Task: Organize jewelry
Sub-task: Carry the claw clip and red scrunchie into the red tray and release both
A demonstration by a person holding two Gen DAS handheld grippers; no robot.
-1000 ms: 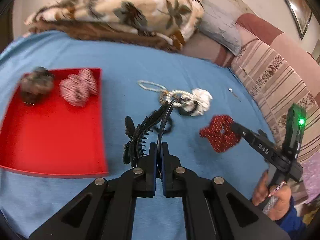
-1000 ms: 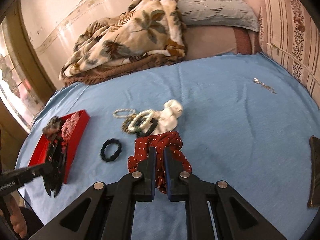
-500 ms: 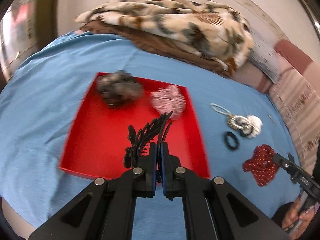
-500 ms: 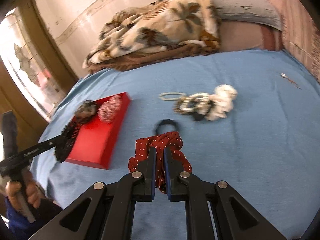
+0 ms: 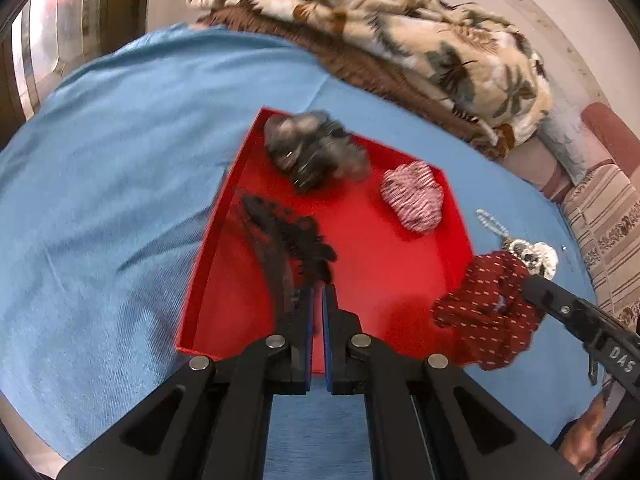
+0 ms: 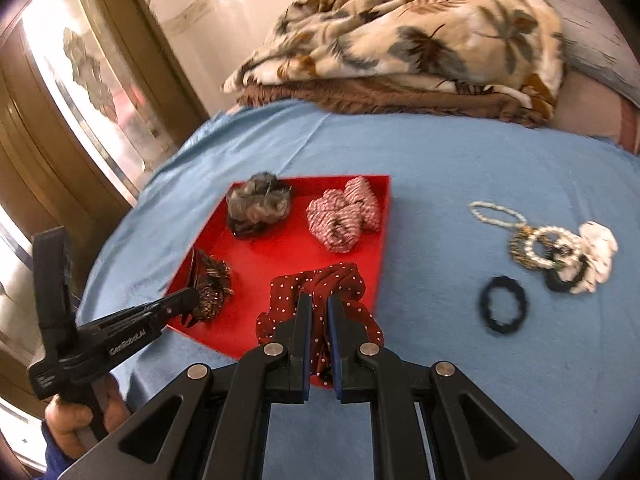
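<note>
A red tray (image 5: 380,276) (image 6: 276,264) lies on the blue bedsheet and holds a grey furry scrunchie (image 5: 316,152) (image 6: 258,204) and a red-and-white striped scrunchie (image 5: 414,196) (image 6: 344,218). My left gripper (image 5: 318,292) (image 6: 192,300) is shut on a black claw hair clip (image 5: 288,240) (image 6: 210,284), low over the tray's left part. My right gripper (image 6: 319,304) (image 5: 528,280) is shut on a dark red dotted scrunchie (image 6: 320,288) (image 5: 488,312), held over the tray's near right edge.
On the sheet right of the tray lie a black hair tie (image 6: 504,310), a bead loop (image 6: 496,214), and a heap of bracelets with a white scrunchie (image 6: 564,256) (image 5: 532,254). A leaf-patterned blanket (image 6: 400,48) and pillows lie at the back. A wooden door frame stands left.
Both grippers moved left to the tray. The clip came down over the tray's left side, and the dotted scrunchie now hangs over the tray's near right edge.
</note>
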